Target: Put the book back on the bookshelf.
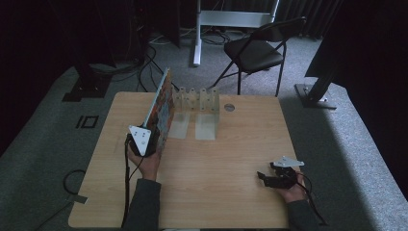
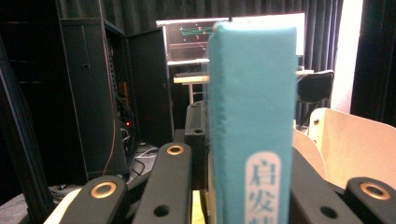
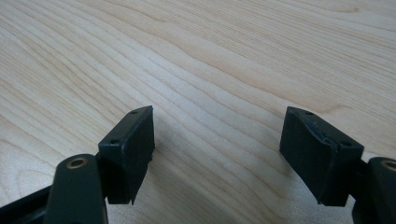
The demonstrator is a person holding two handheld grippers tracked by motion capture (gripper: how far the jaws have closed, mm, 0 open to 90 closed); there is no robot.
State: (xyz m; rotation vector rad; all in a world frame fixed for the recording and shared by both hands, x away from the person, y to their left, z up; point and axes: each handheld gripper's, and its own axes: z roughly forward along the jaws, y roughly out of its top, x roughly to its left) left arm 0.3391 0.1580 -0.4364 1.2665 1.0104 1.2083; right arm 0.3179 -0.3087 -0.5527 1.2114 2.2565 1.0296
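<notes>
Left tool (image 1: 144,139) is pinching a book (image 1: 161,108) w/ its jaws pressed onto the two covers; in the left gripper view the teal spine (image 2: 252,116) is standing upright between the black jaws, white label w/ characters low on it. The book is standing on edge on the tabletop (image 1: 216,159), left of centre, colourful cover facing right, running from the tool toward the far edge. Left hand (image 1: 144,161) is gripping the tool from the near side, forearm coming in from the bottom, cable trailing down beside it.

Right tool (image 1: 269,175) is sitting spread wide, nothing between the jaws; right gripper view is showing bare wood (image 3: 224,70) under them. Right hand (image 1: 293,190) is resting low at the near right of the tabletop, tool pointing left.

Just right of the book's far end, a clear rack (image 1: 197,101) w/ upright dividers is standing at the far side. Beyond the tabletop, a black folding chair (image 1: 255,50) is standing on the carpet.
</notes>
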